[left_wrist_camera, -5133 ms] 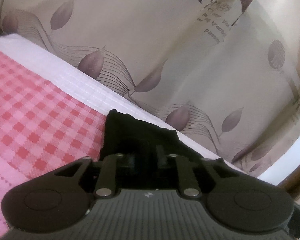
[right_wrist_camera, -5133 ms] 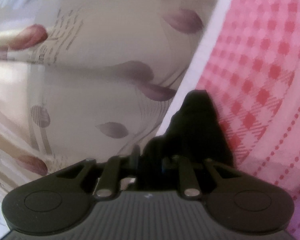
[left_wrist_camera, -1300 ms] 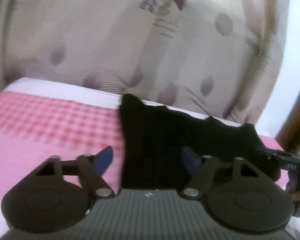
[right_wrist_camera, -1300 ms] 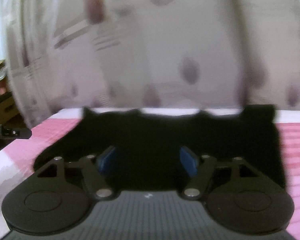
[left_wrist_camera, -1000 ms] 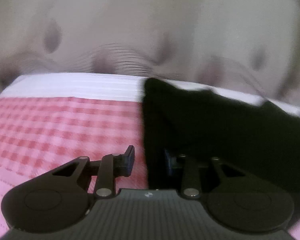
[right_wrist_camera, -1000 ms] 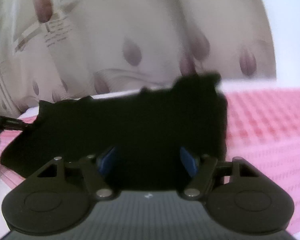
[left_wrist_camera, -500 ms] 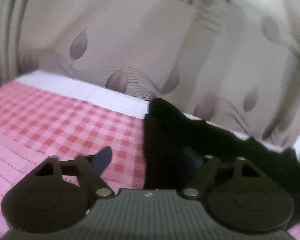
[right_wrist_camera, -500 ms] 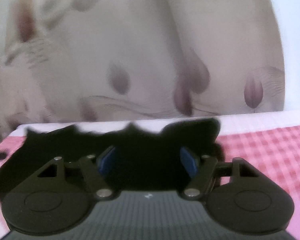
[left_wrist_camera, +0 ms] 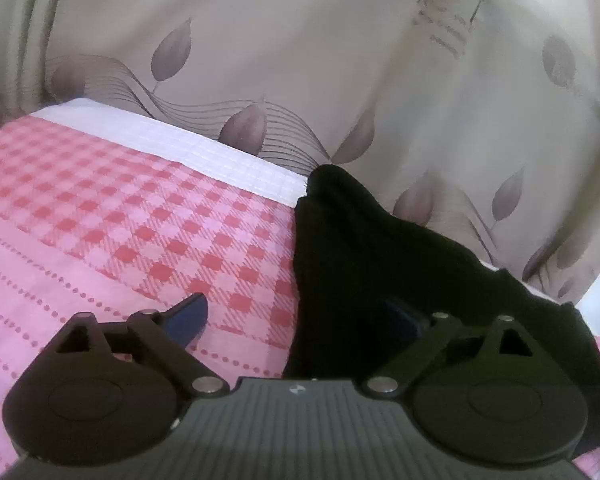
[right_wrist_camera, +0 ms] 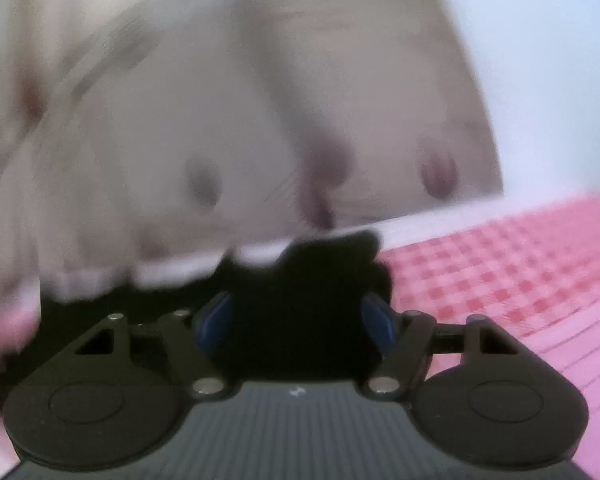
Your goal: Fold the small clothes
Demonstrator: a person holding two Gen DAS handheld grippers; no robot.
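A black garment (left_wrist_camera: 380, 264) lies on the pink checked bedsheet (left_wrist_camera: 112, 216) near the far edge. My left gripper (left_wrist_camera: 296, 312) is open, low over the garment's left edge: its left blue pad (left_wrist_camera: 188, 314) is over the sheet, its right pad (left_wrist_camera: 400, 314) over the black cloth. In the blurred right wrist view my right gripper (right_wrist_camera: 296, 320) is open with both blue pads (right_wrist_camera: 214, 320) astride the garment's (right_wrist_camera: 300, 292) right end. Neither grips the cloth.
A beige curtain with leaf print (left_wrist_camera: 300, 80) hangs right behind the bed's white far border (left_wrist_camera: 204, 152). Pink checked sheet (right_wrist_camera: 500, 272) extends to the right of the garment in the right wrist view.
Both grippers held the garment five seconds ago, then opened. The left gripper shut briefly a second ago and is open again. Both have moved closer over the garment's ends.
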